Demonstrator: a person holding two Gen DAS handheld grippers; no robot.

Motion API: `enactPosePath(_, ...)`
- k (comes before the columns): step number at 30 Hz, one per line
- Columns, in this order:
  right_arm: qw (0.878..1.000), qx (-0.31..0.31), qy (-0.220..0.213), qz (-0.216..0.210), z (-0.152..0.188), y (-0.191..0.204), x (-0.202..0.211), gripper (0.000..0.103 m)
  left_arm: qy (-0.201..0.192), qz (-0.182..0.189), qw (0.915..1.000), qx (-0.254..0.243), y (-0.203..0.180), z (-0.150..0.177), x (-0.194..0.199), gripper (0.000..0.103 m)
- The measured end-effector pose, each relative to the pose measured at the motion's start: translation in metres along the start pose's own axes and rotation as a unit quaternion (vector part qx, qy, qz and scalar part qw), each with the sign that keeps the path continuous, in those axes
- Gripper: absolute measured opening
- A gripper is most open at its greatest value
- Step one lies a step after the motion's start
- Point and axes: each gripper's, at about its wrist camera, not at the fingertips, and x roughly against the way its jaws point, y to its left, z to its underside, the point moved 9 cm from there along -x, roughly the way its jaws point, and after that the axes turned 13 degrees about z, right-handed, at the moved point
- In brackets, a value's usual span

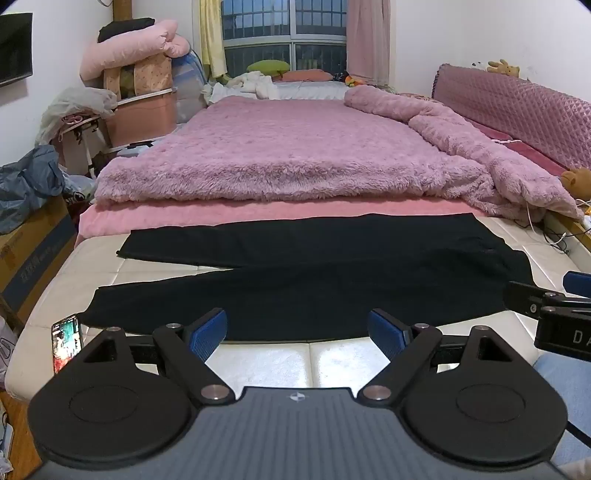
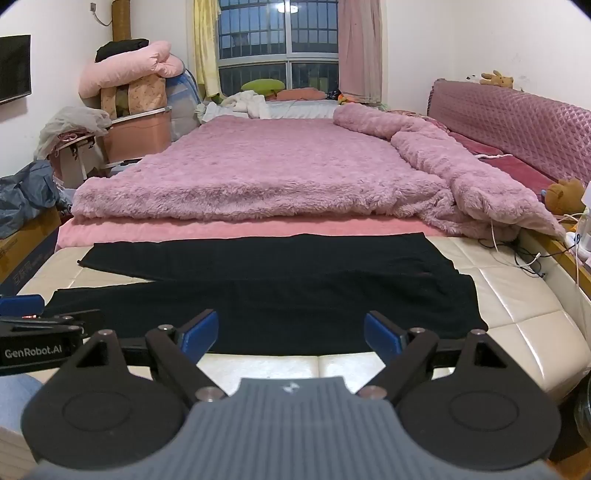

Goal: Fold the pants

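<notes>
On the far left, one dark television (image 1: 14,48) hangs on the wall; below it sits one cardboard box (image 1: 33,251) with a crumpled blue-grey bag (image 1: 29,181) on top; behind these stands one pink storage bin (image 1: 142,114) stacked with folded pink bedding (image 1: 136,48); one phone (image 1: 66,341) with its screen lit lies at the near left corner of the cream mattress (image 1: 332,356).

One pair of black pants (image 1: 314,280) lies spread flat across the near end of the mattress, its two legs running out to the left with a narrow wedge of cream showing between them, its waist end to the right; the far leg lies just beside the pink sheet's edge.

Beyond it, one fluffy pink blanket (image 1: 277,147) covers the middle of the bed, its right part bunched into a long roll; one barred window (image 1: 284,33) stands at the far wall between one yellow curtain and one pink one.

Two grippers hover over the near edge, each tilted downward; the left gripper (image 1: 297,330) has its two blue pads spread wide with nothing between them, the near leg's hem lying just beyond the tips; the right gripper (image 2: 288,334) is likewise wide apart and empty, aimed at the waist half of the garment; neither touches the cloth.

On the right, one quilted pink headboard (image 1: 517,107) carries one yellow plush toy (image 1: 502,68); one brown teddy bear (image 1: 578,181) sits lower down; white cables (image 2: 517,251) trail over the mattress corner.
</notes>
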Motion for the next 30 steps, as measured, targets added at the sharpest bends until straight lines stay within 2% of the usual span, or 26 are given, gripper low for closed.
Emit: enactPosePath(30, 1.000, -0.001, 0.001, -0.003, -0.0003, 0.0055, 0.0017, 0.082, -0.001, 0.000, 1.0000, 0.000, 0.0001, -0.0002, 0.0001, 0.101)
